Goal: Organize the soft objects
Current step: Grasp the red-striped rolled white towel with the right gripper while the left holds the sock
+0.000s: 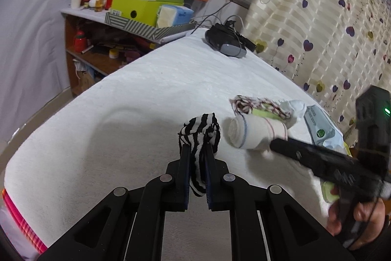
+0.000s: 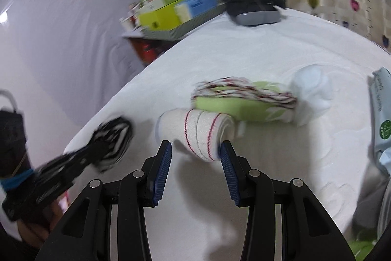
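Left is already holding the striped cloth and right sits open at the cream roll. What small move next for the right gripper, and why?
Probably ease the right gripper forward a little, then close. Its jaws stand open with only the near end of the cream rolled cloth between the tips, so closing now might catch just the edge. The left gripper is clamped on the striped cloth, off to the side.

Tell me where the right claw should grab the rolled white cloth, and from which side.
Grip the rolled white cloth across its middle, coming from the near side where the right claw already faces it, with one finger off each end. It lies on its side on the white bedcover, with the green item close behind, so only the near side looks free.
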{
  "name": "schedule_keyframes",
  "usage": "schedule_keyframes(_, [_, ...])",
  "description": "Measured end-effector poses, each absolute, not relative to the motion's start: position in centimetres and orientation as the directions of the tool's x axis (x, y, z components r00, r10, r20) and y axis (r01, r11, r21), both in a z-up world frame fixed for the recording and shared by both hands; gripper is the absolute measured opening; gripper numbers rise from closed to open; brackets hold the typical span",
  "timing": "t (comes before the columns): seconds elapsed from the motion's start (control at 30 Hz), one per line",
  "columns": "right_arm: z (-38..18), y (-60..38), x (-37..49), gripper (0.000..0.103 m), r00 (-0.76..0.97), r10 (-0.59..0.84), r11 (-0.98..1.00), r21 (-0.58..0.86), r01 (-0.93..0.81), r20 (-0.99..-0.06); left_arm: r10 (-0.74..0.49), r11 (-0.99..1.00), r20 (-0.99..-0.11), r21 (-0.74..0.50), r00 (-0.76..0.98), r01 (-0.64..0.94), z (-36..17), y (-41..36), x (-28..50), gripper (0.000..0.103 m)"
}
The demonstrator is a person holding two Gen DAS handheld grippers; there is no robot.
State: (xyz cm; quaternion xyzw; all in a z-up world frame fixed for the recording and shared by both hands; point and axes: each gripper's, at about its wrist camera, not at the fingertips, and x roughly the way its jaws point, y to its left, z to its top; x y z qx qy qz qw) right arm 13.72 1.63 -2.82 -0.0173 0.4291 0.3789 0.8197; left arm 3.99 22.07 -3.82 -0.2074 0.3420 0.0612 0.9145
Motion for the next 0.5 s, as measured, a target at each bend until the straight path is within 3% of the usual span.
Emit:
schedule_keyframes(0.13, [-2.1,1.9,11.0,0.043,0.276,0.645,0.632,0.294,-0.717,-0.712,-0.025,0.902,-0.648,-0.344,0.762,-0.262,-3.9,22.5,3.7,0.01])
schedule_keyframes(0.33, [-0.5,0.9,10.5,0.043,0.42,0.608,0.684,0.176,-0.708,-0.674,-0.025,0.901,-0.647,-0.346,0.762,-0.263,-3.9,22.7,3.6,0.01])
schedule_keyframes(0.5, [-1.5,2.7,11.7,0.043,0.4,0.581,0.658,0.12,-0.743,-0.709,-0.028,0.902,-0.649,-0.344,0.76,-0.261,-3.8,22.6,3.6,0.01])
